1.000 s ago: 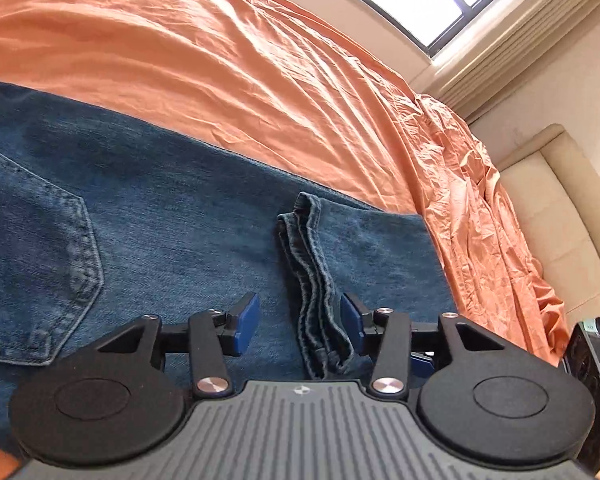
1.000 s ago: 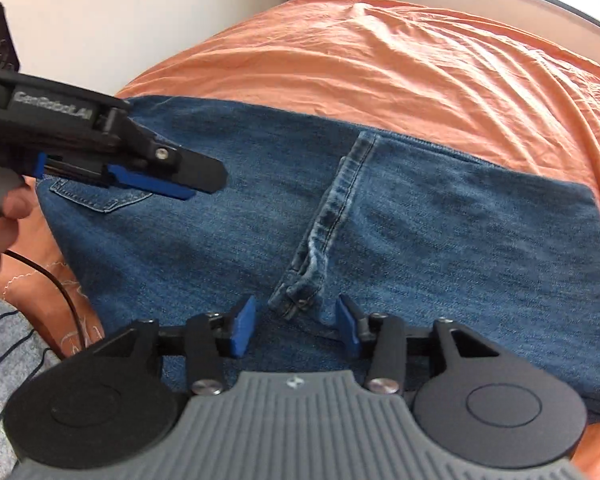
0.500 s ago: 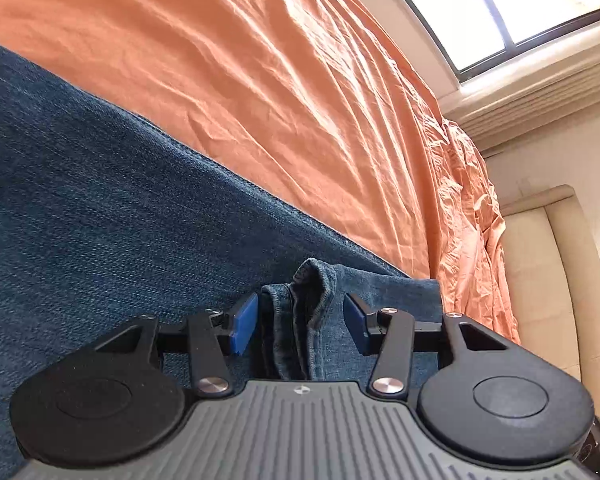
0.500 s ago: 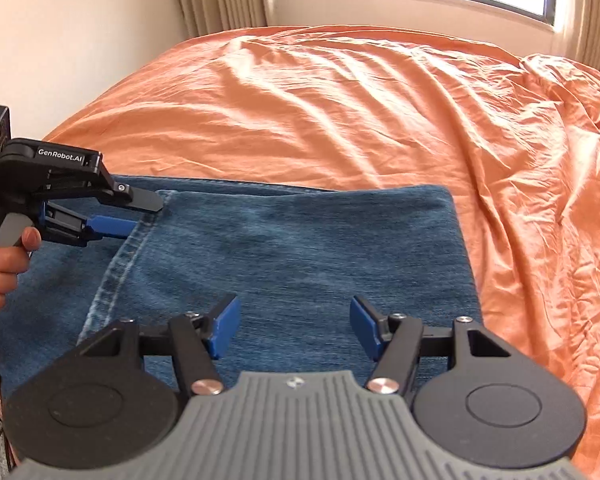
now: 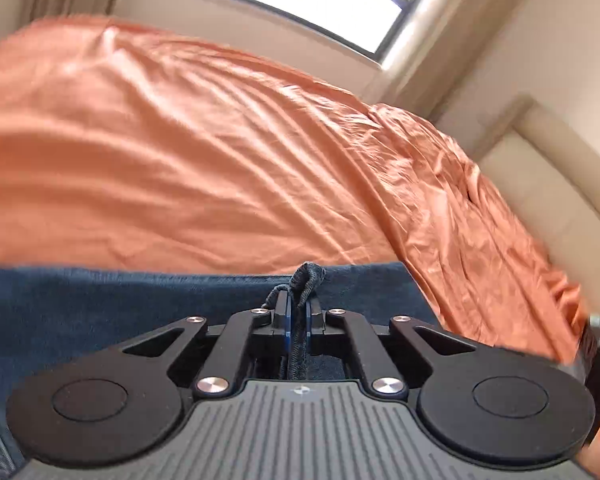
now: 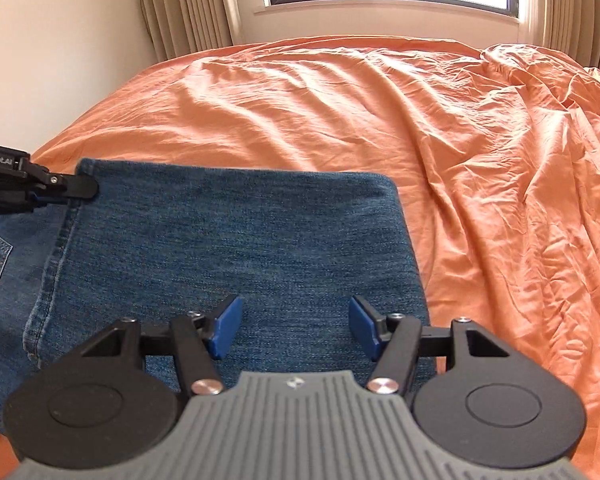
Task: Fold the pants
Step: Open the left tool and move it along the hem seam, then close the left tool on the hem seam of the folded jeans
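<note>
Between the left gripper's pressed-together blue pads sits a bunched ridge of the jeans, pinched at the hem seam. Beyond it, rumpled orange bedsheet runs free to the window wall. Over the folded denim panel, the right gripper hovers spread wide, nothing between its pads; the panel's right edge lies just beside it.

The left gripper, whose jaws stood apart around a bunched hem of the jeans, closed and pinched that fold. The right gripper swung from the seam toward the folded edge, its jaws spreading wider over flat denim.
</note>
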Demonstrator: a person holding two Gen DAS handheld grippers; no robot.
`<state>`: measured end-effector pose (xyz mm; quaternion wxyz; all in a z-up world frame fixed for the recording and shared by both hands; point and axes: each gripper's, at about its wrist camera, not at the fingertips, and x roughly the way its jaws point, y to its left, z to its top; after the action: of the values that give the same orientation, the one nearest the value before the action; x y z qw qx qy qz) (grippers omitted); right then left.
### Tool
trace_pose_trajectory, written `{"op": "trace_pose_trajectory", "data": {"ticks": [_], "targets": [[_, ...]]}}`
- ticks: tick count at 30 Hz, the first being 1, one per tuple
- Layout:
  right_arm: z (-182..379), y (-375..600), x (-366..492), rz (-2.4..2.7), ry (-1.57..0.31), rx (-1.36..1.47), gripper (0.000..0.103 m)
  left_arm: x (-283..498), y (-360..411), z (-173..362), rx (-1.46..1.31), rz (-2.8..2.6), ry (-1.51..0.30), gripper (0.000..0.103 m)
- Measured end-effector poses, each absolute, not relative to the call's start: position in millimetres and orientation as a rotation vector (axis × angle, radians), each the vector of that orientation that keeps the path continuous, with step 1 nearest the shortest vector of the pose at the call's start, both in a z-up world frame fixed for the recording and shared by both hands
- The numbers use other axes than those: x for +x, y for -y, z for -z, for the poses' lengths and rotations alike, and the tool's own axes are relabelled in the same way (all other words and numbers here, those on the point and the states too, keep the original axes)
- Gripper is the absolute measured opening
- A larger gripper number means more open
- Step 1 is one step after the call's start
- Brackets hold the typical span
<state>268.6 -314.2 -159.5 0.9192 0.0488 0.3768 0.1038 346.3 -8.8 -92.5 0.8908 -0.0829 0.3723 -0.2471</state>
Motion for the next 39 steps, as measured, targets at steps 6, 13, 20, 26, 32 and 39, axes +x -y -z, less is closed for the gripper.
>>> {"op": "trace_pose_trajectory", "data": {"ticks": [6,13,20,26,32,39], "targets": [[151.1,322.4,273.8,-0.214,-0.774,0.079,0.043,369.6,18.0,104.4,0.002,0.382,-0.867,0.006],[148.7,333.8,308.5,-0.180,-0.755,0.046,0.019,383.7,-1.6,152.8,-0.023,0.326,-0.977,0.006],[165.3,344.0,385.7,-0.145,-0.792,0.127,0.003,387.1,-7.0,157.5,-0.052,0.339,-0.995,0.007],[203.7,345.3,407.8,-0.126,-0.885,0.141,0.000,391.6,-6.5,165.7,-0.063,0.344,-1.000,0.008],[191.8,337.8,397.3,-0.111,-0.884,0.079,0.000,380.8,1.9,155.0,-0.014,0.276,-0.968,0.027],[148.6,343.6,306.7,-0.200,-0.807,0.071,0.000,322.0,5.3,124.1,-0.013,0.265,-0.893,0.031]]}}
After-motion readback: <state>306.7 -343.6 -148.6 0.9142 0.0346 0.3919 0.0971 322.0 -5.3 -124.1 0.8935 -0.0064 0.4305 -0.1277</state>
